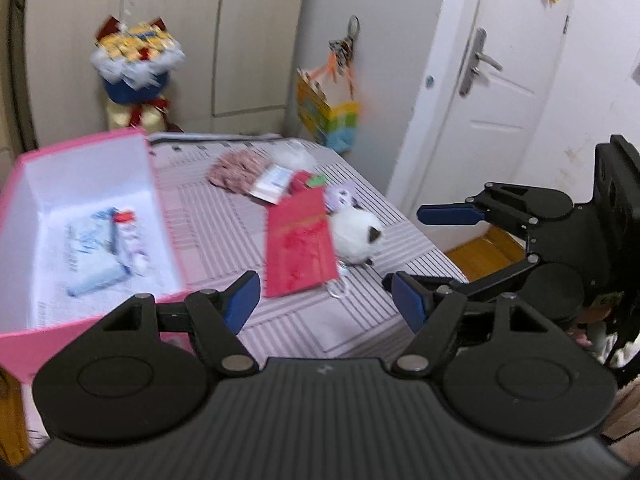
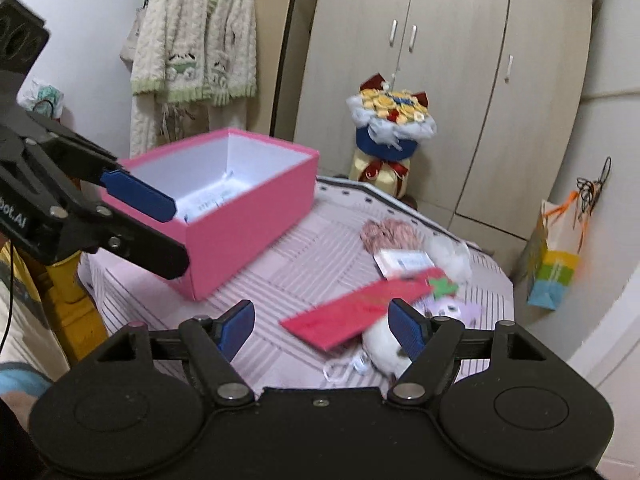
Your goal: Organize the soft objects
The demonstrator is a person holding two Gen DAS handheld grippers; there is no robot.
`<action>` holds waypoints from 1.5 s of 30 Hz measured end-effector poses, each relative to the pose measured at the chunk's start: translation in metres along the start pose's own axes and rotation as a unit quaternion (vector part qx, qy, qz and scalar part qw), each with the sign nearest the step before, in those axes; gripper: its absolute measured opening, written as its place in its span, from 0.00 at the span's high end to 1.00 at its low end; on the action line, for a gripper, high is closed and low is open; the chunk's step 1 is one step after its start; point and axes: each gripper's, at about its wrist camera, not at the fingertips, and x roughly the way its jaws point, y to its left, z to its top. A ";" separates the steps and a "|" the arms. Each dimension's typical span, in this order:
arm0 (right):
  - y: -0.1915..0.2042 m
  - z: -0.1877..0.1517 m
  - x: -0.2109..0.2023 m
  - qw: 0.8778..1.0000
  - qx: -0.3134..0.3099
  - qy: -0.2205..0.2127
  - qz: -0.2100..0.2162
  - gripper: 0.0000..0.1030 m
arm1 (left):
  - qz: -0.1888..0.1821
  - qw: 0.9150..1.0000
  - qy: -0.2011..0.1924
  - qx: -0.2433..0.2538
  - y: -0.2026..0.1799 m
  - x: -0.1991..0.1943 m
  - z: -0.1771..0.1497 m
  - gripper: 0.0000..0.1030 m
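On the striped pink-and-white tablecloth (image 1: 320, 320), a round, fuzzy white plush (image 1: 354, 236) lay just beside a flat red envelope (image 1: 300, 248), with a small lilac plush toy (image 2: 452, 308) and a crumpled pink knitted piece (image 1: 236, 170) nearby. To one side stood an open pink cardboard box (image 2: 248, 220), white inside, holding flat packets (image 1: 100, 256). The left gripper (image 1: 326, 300) and right gripper (image 2: 322, 326) hung over the cloth, blue ribbed pads spread apart, grasping nothing.
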 end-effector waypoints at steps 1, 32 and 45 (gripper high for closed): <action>-0.003 -0.005 0.003 1.000 0.002 0.003 0.001 0.24 | -0.004 1.000 0.003 -0.003 -0.002 0.006 -0.002 0.30; -0.032 -0.061 0.112 0.981 0.184 -0.010 0.054 0.45 | 0.010 0.989 0.027 -0.145 0.040 0.163 -0.012 0.37; -0.030 -0.064 0.111 0.977 0.209 -0.002 0.051 0.61 | -0.014 0.986 0.023 -0.164 0.042 0.160 -0.014 0.38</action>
